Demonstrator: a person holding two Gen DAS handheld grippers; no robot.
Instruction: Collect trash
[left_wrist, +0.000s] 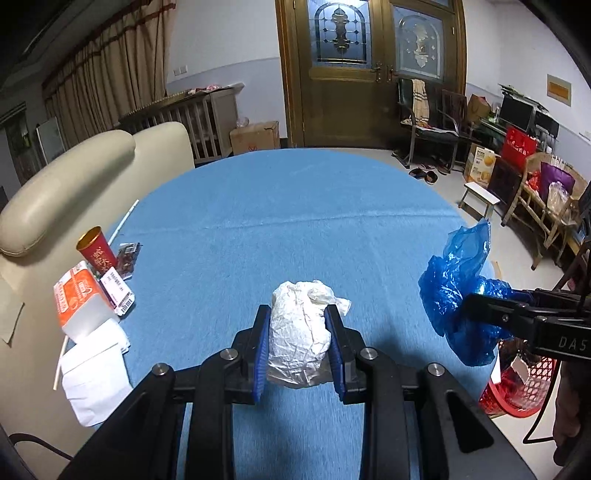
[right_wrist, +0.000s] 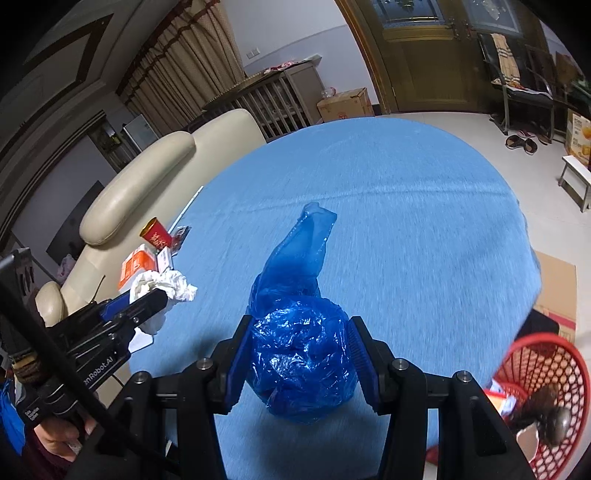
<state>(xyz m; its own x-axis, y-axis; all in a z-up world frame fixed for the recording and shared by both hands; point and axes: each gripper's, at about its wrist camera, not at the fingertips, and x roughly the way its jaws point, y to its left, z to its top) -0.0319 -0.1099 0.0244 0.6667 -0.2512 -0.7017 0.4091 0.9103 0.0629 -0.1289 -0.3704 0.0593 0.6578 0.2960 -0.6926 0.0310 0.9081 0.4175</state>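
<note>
White crumpled paper (left_wrist: 301, 332) is squeezed between the fingers of the left gripper (left_wrist: 298, 347) above the blue table (left_wrist: 280, 206). A red cup (left_wrist: 96, 250) and boxes are seen at the table's left edge. Blue plastic bag (right_wrist: 301, 350) is pinched by the right gripper (right_wrist: 297, 360), near the red basket (right_wrist: 546, 373).

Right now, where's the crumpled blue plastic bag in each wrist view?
Left wrist: crumpled blue plastic bag at right edge, clamped by the right gripper.
Right wrist: bottom centre, between that gripper's fingers.
Shared landmark: red mesh basket, lower right in both.
</note>
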